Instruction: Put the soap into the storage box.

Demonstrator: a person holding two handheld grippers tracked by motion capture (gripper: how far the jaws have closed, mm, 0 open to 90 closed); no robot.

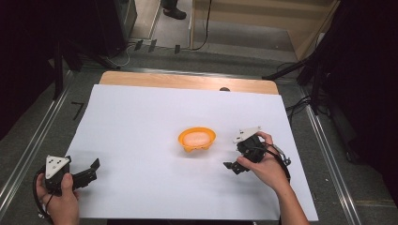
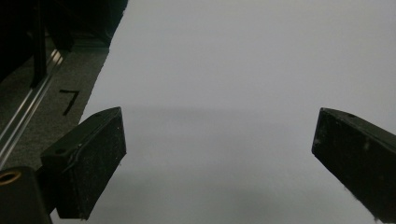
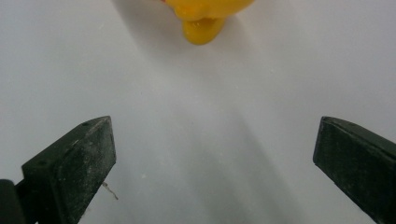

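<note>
An orange bowl point(image 1: 197, 139) with a pale pinkish-white lump point(image 1: 197, 138) in it stands on the white sheet point(image 1: 141, 122) near the table's middle. My right gripper point(image 1: 233, 166) is held low just right of the bowl, its jaws wide apart with nothing between them. In the right gripper view the open gripper point(image 3: 215, 163) faces the bowl's orange foot point(image 3: 201, 28) at the top edge. My left gripper point(image 1: 94, 168) rests at the sheet's near left corner, open and empty. The left gripper view has its open gripper point(image 2: 219, 158) over bare white sheet.
The sheet covers a wooden table whose far edge point(image 1: 187, 82) shows bare. Metal rails point(image 1: 28, 140) run along both sides on grey floor. Dark stands and cables point(image 1: 300, 103) sit at the back right. A black mark point(image 2: 69, 100) lies on the floor left of the sheet.
</note>
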